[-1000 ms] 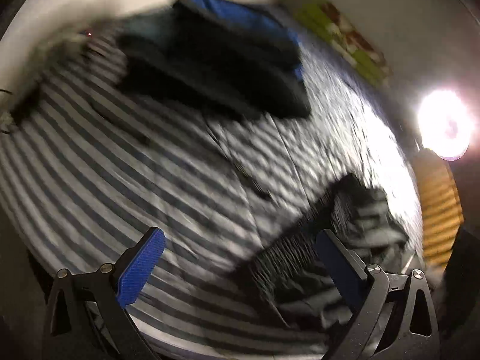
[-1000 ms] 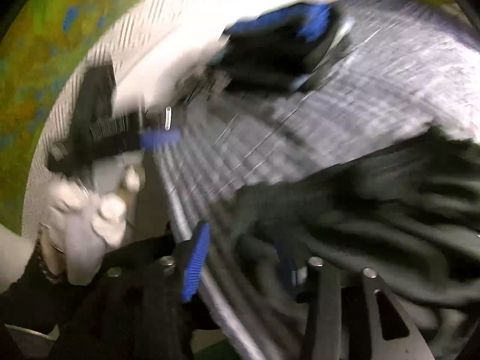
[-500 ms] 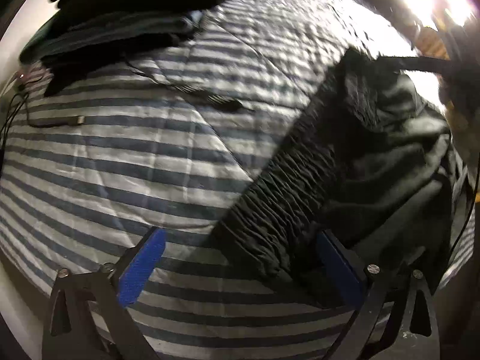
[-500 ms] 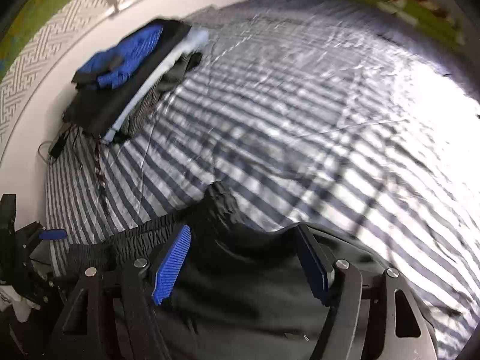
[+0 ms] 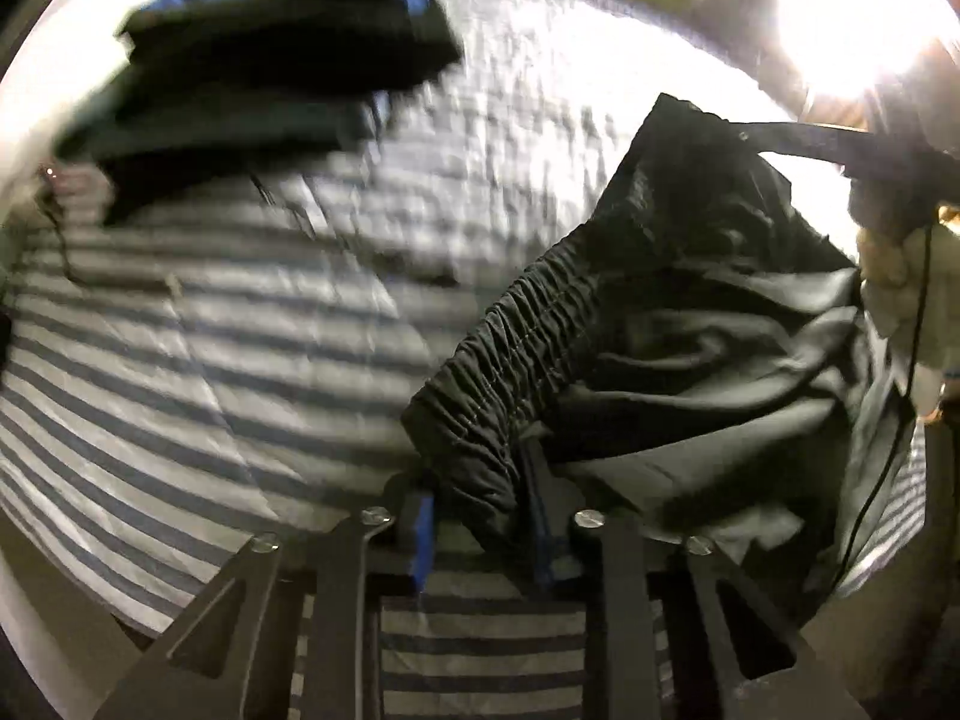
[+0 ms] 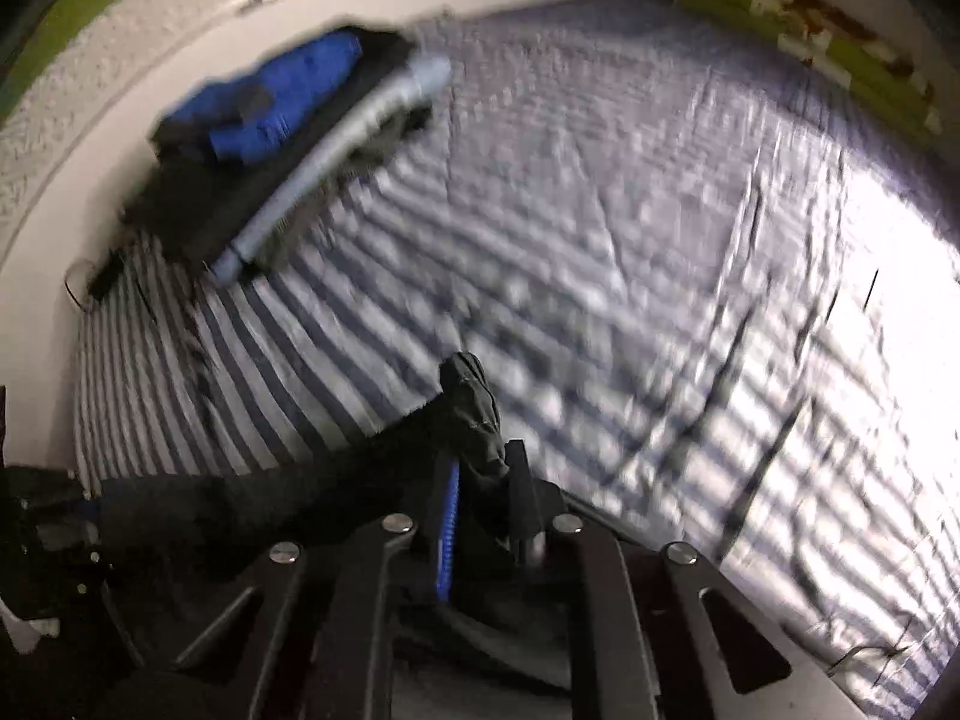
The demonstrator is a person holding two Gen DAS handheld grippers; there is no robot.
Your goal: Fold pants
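Observation:
Black pants [image 5: 678,324] with a gathered elastic waistband lie crumpled on a striped bed, at the right of the left wrist view. My left gripper [image 5: 480,516] is shut on the near corner of the waistband. My right gripper [image 6: 480,504] is shut on the other waistband corner, where a bunch of black pants cloth [image 6: 474,402] sticks up between its blue pads. In the left wrist view the right gripper's black arm [image 5: 840,144] and a gloved hand [image 5: 894,276] show at the far right, holding the pants' far end.
The bed sheet [image 6: 630,252] has blue and white stripes. A stack of folded dark and blue clothes [image 6: 270,138] sits at the far left corner, with the same clothes stack [image 5: 270,48] in the left wrist view. A bright lamp [image 5: 858,6] glares at upper right. A white wall borders the bed.
Both grippers have gone from open to shut on the pants' waistband, one at each end. The left gripper has moved in onto the near corner of the cloth.

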